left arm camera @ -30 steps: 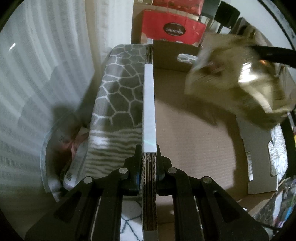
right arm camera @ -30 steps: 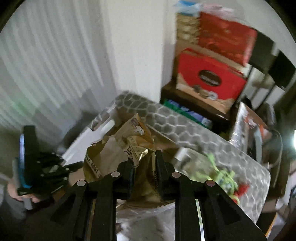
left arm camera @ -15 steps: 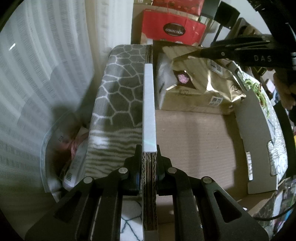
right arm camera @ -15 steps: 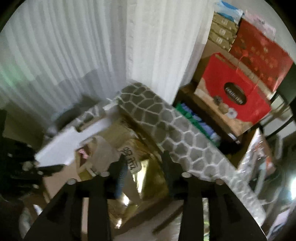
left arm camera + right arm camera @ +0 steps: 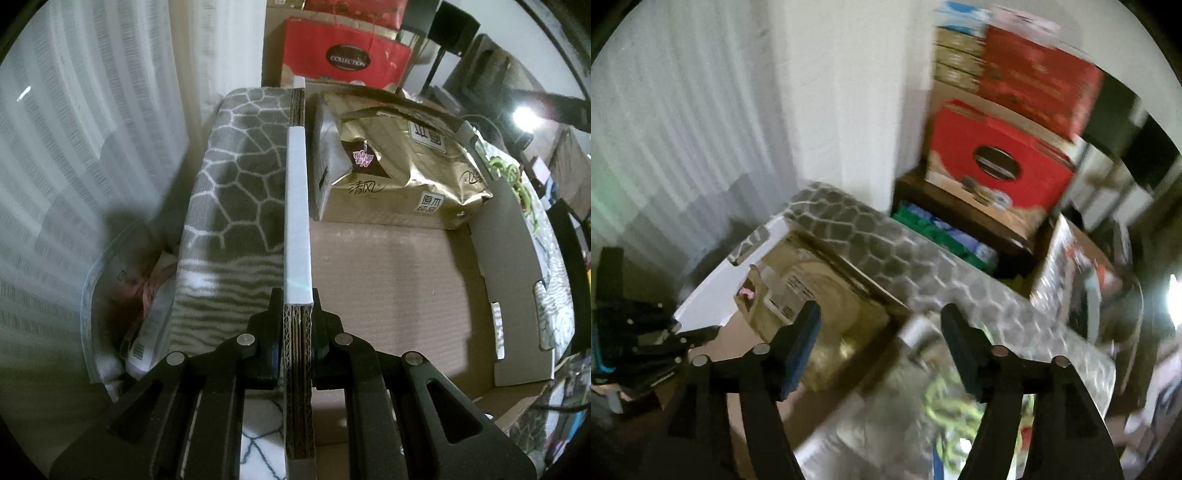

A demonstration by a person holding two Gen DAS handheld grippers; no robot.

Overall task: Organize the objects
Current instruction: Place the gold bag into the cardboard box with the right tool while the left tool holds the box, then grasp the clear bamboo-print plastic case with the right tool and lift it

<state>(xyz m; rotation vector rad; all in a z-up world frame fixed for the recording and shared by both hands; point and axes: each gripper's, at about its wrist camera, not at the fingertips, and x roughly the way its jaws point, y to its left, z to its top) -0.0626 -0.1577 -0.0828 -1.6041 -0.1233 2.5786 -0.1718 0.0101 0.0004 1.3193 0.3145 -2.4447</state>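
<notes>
So we keep left gripper (image 5: 298, 325) clamped on box wall (image 5: 295, 206) | gold pack (image 5: 399, 173) sits at box's far end | right gripper (image 5: 881, 332) opening, empty – back out gently

Red gift bag (image 5: 347, 61), oval label, beyond the far edge of the grey patterned cover (image 5: 236, 177). White pleated curtain (image 5: 92, 110), left. Clear plastic bag (image 5: 122, 295), beside the cover's left edge.

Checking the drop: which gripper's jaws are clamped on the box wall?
The left gripper, shut on the cardboard wall; the right gripper's jaws are opening, empty.
</notes>
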